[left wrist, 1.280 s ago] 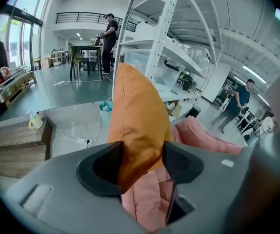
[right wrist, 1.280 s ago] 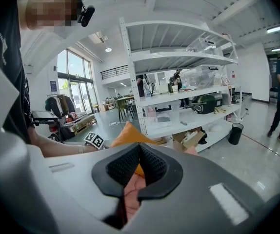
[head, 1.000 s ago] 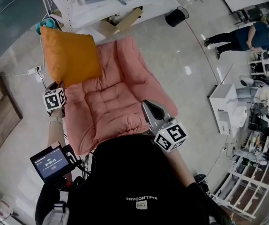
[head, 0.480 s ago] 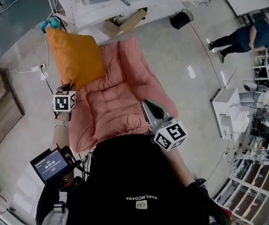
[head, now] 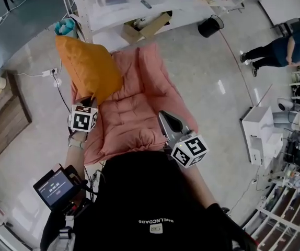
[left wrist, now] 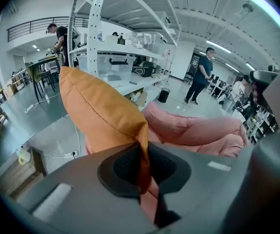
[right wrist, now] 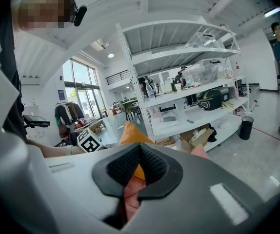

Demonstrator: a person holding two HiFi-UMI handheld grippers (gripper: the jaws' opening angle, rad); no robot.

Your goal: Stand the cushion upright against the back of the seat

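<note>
Your left gripper point(left wrist: 144, 165) has its jaws pinched on the lower corner of the orange square fabric cushion point(head: 87, 67). They have just been closing, and the fabric sits squeezed between the pads. From that pinched corner the cushion rises up and to the left in the head view, its long axis slanting toward the upper left of the frame. It overlaps only the left edge of the pink quilted padded seat point(head: 126, 122). The seat's backrest point(head: 150, 69) lies up and to the right of your fingers, so the coming move looks like a carry to the right across the frame, with the free top edge swung round to face the back. Whether the cushion's far edge already leans on the pink padding or hangs clear I cannot tell from here. Your left hand is the nearer one, being on it already. Your right gripper point(head: 164, 118) sits at lower centre over the seat's front edge, well apart from the cushion, its jaws together on nothing. Further out, along the top of the head view, a teal tub point(head: 65, 26) stands by the white shelving point(head: 113, 4). An open cardboard box point(head: 145, 27) lies under the shelving and a black bucket point(head: 210, 26) stands on the floor; their contents are too small to make out.
</note>
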